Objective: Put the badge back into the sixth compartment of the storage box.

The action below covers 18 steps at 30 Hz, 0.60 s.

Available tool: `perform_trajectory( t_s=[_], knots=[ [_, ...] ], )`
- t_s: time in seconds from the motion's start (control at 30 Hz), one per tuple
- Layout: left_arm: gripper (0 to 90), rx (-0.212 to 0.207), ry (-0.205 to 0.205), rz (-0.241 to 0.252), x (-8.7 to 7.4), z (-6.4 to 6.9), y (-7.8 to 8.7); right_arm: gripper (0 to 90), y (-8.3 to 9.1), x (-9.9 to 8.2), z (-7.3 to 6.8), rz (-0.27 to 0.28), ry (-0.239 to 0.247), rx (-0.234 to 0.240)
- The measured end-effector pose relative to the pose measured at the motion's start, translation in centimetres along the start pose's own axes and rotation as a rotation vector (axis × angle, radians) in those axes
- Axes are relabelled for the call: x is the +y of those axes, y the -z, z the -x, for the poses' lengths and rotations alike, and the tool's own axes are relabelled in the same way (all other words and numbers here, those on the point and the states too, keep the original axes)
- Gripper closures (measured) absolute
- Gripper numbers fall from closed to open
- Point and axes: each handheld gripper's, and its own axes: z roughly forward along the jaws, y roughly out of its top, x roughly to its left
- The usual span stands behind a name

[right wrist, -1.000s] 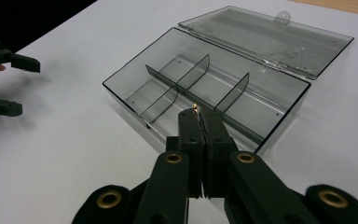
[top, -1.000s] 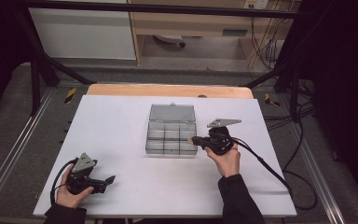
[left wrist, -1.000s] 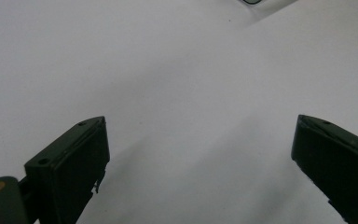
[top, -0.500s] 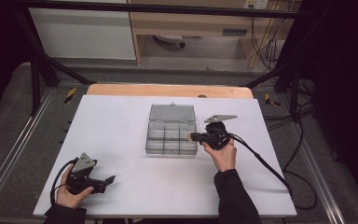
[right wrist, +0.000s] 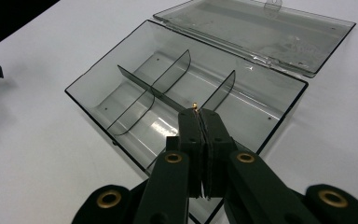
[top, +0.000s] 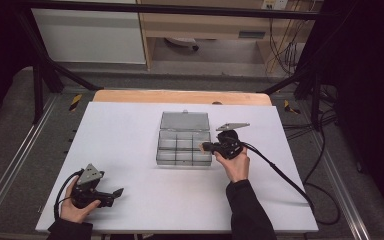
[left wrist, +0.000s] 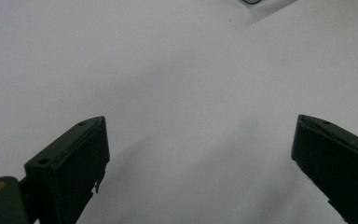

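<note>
A clear smoky plastic compartment box (top: 184, 148) lies at the table's middle, its lid (top: 185, 121) folded flat behind it. In the right gripper view the box (right wrist: 135, 100) shows its thin dividers and nothing in the compartments. My right gripper (top: 203, 147) reaches in from the box's right side. Its jaws are shut (right wrist: 199, 112) over the nearest compartment, with a tiny brass-coloured piece (right wrist: 195, 106) pinched at the tips. My left gripper (top: 117, 192) rests at the front left of the table, open (left wrist: 200, 135), with bare white surface between its jaws.
The white table top (top: 130, 130) has free room on the left and in front of the box. The right gripper's cable (top: 280, 175) trails off to the right edge. A wooden strip (top: 180, 96) borders the far edge, and dark frame posts stand beyond it.
My right gripper has edged a little toward the box, bringing its shut tips over the box's right end. The left gripper has stayed where it was.
</note>
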Motion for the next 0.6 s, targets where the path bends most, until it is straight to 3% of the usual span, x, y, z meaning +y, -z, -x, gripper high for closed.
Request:
perform_trajectory(
  t_s=[0.6],
  knots=[
    [3.9, -0.001, -0.001, -0.001, 0.0, 0.0, 0.0, 89.1, -2.1, -1.0, 0.0, -0.042, 0.004, -0.005]
  ],
)
